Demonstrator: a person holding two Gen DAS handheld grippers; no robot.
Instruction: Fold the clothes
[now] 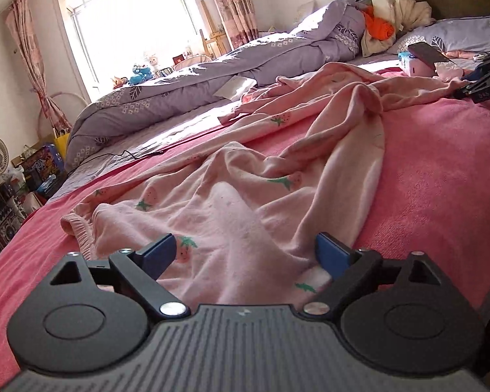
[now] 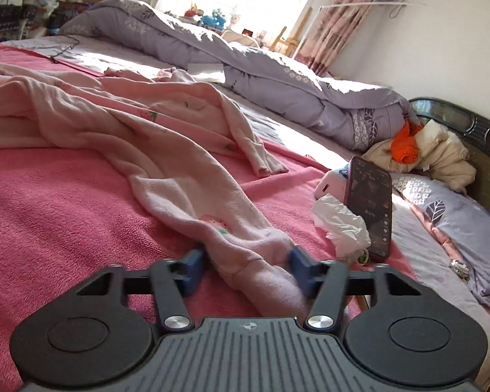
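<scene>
Right wrist: pyjama leg (image 2: 245, 248) between tongs (image 2: 245, 263)

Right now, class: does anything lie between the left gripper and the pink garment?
Nothing visible does. The left gripper is open with the garment already between its fingers; only garment cloth on the pink blanket lies ahead.

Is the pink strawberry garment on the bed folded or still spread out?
Unfolded: the pink garment lies rumpled and spread across the pink blanket.
</scene>
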